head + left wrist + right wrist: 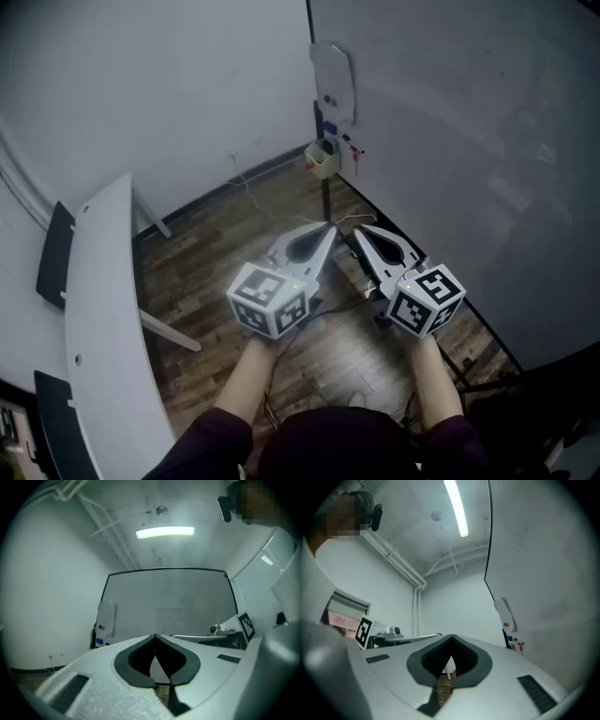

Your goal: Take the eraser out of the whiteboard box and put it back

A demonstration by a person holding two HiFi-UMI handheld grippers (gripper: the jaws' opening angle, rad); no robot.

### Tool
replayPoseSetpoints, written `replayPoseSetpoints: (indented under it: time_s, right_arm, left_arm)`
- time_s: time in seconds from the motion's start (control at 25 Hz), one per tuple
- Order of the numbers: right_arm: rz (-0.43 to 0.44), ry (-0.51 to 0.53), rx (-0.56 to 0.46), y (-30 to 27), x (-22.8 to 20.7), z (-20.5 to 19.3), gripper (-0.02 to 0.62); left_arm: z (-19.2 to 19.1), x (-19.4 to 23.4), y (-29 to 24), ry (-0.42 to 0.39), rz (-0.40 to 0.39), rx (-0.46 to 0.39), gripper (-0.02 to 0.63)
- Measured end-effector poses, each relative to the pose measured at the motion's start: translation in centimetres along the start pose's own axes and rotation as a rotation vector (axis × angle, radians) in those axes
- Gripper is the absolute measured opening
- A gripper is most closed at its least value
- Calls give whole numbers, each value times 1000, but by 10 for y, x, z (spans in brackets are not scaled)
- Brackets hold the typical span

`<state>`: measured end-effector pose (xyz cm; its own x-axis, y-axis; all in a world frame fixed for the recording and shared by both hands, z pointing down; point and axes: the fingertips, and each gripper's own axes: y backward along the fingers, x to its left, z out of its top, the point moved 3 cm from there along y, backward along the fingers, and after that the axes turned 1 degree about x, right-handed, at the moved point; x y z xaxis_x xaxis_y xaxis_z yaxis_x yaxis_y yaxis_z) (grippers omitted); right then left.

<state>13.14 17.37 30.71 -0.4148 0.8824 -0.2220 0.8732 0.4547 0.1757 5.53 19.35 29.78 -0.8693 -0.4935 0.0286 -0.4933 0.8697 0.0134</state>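
The small pale whiteboard box [322,159] hangs at the lower left corner of the whiteboard [450,141], with markers sticking out beside it. I cannot make out the eraser inside it. A white holder [333,82] is stuck to the board just above. My left gripper [328,230] and right gripper [358,231] are held side by side, some way short of the box and pointing at it. Both are shut with nothing between the tips. In the left gripper view the jaw tips meet at the left gripper [155,636], and in the right gripper view at the right gripper [451,637]; the white holder [506,613] shows at right.
A long white desk [98,309] runs along the left, with black chairs [53,253] behind it. The whiteboard's stand post [325,202] drops to the wood floor [216,253] ahead of the jaws. A thin white cable [272,211] lies on the floor there.
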Motion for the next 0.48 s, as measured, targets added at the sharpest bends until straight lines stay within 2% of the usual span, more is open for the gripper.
replayPoseSetpoints:
  time_s: [0.48]
  right_arm:
    - [-7,2,6,-9,6,-7,3]
  left_arm:
    - [-7,11,6,15,-3,2,6]
